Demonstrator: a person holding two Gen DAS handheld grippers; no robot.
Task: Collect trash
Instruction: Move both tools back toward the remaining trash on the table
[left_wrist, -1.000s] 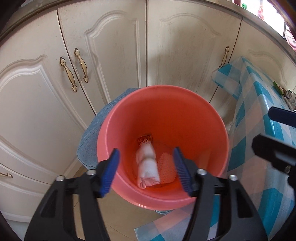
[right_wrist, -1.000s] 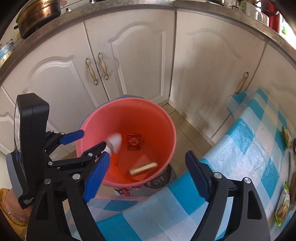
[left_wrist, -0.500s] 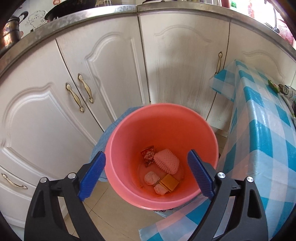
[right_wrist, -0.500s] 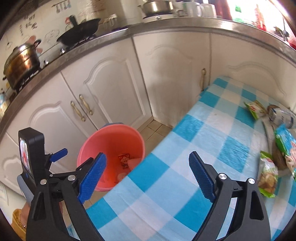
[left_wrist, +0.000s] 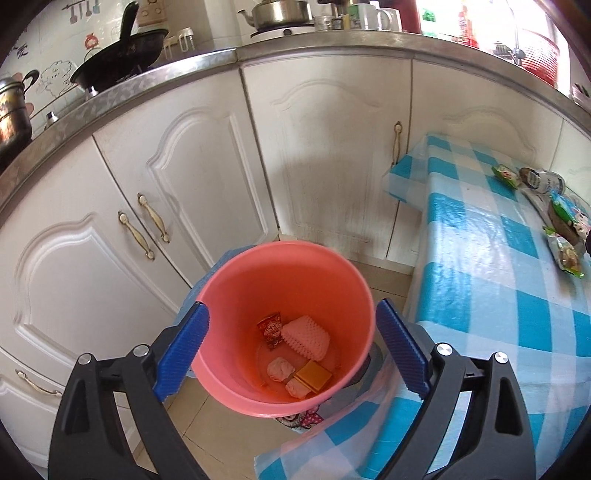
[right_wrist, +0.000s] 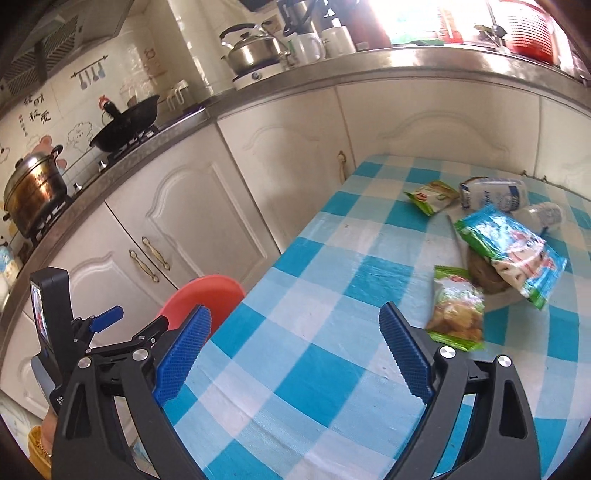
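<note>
Kitchen table (right_wrist: 332, 332) is still carrying wrappers (right_wrist: 456, 314) at right; bucket (left_wrist: 284, 328) is holding several scraps. Left gripper (left_wrist: 291, 347) is opening, empty; right gripper (right_wrist: 295, 354) spread, empty.

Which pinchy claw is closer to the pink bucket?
Left. The left gripper hovers open right above the pink bucket, looking into it. The right gripper is over the checked tablecloth, with the bucket off to its left.

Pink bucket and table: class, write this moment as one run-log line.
left gripper: jaws opening, empty, above pink bucket | right gripper: open, empty, over checked tablecloth | snack packets: on table
</note>
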